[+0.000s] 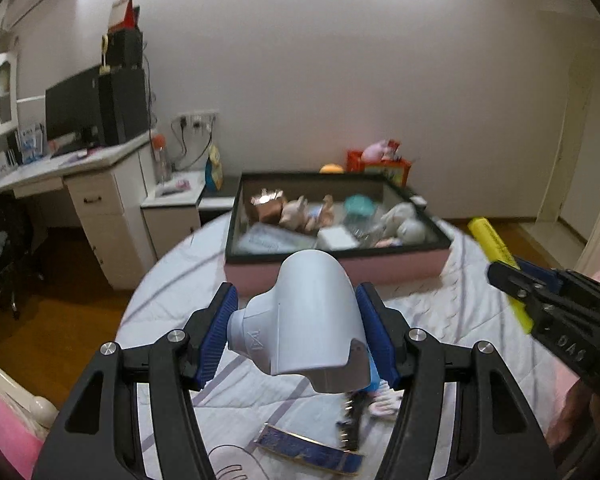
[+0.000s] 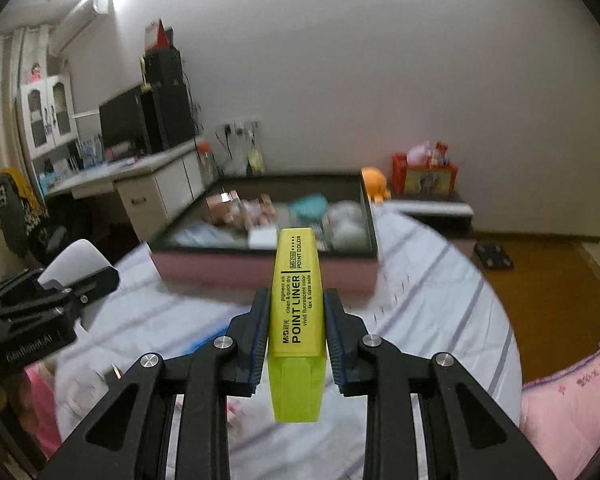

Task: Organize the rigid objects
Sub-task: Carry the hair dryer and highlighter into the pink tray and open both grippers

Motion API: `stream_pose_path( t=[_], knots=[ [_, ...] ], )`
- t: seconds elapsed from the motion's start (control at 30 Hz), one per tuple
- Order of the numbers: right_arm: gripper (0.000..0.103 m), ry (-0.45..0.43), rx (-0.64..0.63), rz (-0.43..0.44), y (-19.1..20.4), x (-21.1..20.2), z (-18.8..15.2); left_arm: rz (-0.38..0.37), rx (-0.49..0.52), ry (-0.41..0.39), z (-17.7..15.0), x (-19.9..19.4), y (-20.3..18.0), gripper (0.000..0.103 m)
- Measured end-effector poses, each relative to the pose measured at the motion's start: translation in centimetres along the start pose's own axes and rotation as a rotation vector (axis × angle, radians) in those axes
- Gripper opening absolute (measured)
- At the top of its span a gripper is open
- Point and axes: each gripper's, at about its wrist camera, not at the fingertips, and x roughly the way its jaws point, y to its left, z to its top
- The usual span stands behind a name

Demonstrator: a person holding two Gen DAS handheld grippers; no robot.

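My left gripper [image 1: 296,312] is shut on a pale grey plastic device [image 1: 308,320] with a short nozzle, held above the striped bedsheet [image 1: 440,312]. My right gripper [image 2: 296,320] is shut on a yellow highlighter [image 2: 298,312] marked "POINT LINER", its translucent cap toward the camera. Each gripper shows in the other's view: the right gripper [image 1: 512,280] with the highlighter [image 1: 496,244] at the right edge, the left gripper [image 2: 80,284] with the grey device [image 2: 74,264] at the left. Ahead on the bed lies a pink-sided box [image 1: 380,268] with a dark rim, holding several toys and small items.
A blue-and-gold flat case [image 1: 308,448], a dark comb [image 1: 348,428] and a small patterned item lie on the sheet below the left gripper. A white desk [image 1: 96,200] with a monitor stands left. A low cabinet [image 2: 436,208] with red boxes is behind the bed. Wooden floor right.
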Motion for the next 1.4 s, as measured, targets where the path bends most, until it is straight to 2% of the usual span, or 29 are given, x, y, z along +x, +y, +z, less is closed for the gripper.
stream_pose_path(
  t=[0.13, 0.37, 0.73, 1.03, 1.23, 1.4],
  knots=[
    [0.027, -0.086, -0.006, 0.016, 1.6, -1.6, 1.4, 0.028, 0.015, -0.095, 1.4, -2.5, -1.2, 0.062],
    [0.027, -0.154, -0.020, 0.025, 2.9, -3.2, 2.6, 0.024, 0.057, -0.205, 2.6, -5.2, -2.6, 0.062],
    [0.027, -0.181, -0.027, 0.032, 2.7, -2.6, 4.5, 0.106, 0.100, -0.255, 4.7, -4.8, -2.6, 0.062],
    [0.027, -0.168, -0.032, 0.035, 2.4, 0.0, 5.7, 0.136, 0.140, -0.229, 6.7, -0.7, -2.4, 0.062],
    [0.027, -0.130, -0.044, 0.030, 1.4, 4.0, 7.8, 0.129, 0.182, -0.154, 9.3, 6.1, -2.3, 0.062],
    [0.027, -0.023, -0.033, 0.038, 0.0, 10.1, 9.1, 0.137, 0.214, -0.038, 10.4, 12.9, -2.1, 0.062]
  ],
)
